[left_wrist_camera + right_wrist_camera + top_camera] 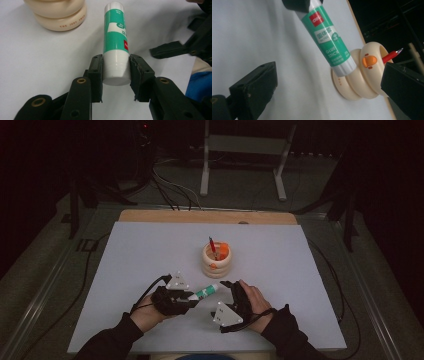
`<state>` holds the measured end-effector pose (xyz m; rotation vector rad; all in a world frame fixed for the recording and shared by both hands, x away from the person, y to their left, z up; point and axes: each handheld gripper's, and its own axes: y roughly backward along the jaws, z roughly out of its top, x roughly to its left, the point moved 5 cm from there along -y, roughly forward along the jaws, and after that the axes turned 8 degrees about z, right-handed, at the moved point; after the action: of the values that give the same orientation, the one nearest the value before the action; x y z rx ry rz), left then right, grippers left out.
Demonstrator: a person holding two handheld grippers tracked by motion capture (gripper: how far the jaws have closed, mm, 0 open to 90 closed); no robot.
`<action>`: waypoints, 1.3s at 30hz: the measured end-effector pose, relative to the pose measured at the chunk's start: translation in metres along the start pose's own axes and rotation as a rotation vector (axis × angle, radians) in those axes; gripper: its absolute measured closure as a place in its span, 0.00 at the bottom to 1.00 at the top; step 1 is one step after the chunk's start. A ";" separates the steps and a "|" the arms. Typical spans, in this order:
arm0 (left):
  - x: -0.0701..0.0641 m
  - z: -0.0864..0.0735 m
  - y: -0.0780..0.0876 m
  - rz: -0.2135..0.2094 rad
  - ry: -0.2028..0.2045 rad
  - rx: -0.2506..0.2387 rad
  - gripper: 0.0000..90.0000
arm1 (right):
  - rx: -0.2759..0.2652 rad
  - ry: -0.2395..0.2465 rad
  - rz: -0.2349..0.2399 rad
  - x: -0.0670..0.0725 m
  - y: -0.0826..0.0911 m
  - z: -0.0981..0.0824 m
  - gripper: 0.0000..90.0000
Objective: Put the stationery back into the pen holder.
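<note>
A: State of the left gripper (192,298)?

B: Clenched on the glue stick (116,42). In the left gripper view, both pads press the white base end of the tube, one on each side. The green-and-white body extends forward past the fingertips, clear of the white tabletop (140,270).

A: Position of the glue stick relative to the right gripper (231,287)?

B: In the right gripper view the tube enters from the top edge, ahead of the jaws and between their lines, slanting down toward the pen holder (362,72). The red logo patch sits near the clamped end; the words "GLUE STICK" run along the lower body. Neither right pad touches it.

A: State of the right gripper?

B: Released. Its jaws stand wide apart with nothing between the pads. In the high view its tips sit just beside the free end of the tube.

A: Other items?

B: The cream ringed pen holder, with an orange duck beak on its front, stands just beyond the free end of the tube. A red pen (392,55) stands tilted in it.
</note>
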<state>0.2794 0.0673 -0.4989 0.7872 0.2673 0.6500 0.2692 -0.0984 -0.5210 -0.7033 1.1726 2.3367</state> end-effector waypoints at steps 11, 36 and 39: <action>-0.002 0.004 -0.003 -0.019 0.005 0.011 0.74 | 0.067 0.131 -0.129 0.006 -0.008 -0.003 0.22; -0.008 0.012 -0.010 -0.041 0.010 0.037 0.74 | 0.068 0.377 -0.210 0.015 -0.012 0.011 0.67; -0.008 0.013 -0.010 -0.047 0.014 0.035 0.74 | 0.077 0.408 -0.208 0.015 -0.012 0.011 0.70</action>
<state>0.2834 0.0494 -0.4976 0.8078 0.3091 0.6083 0.2615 -0.0803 -0.5323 -1.2515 1.2752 2.0198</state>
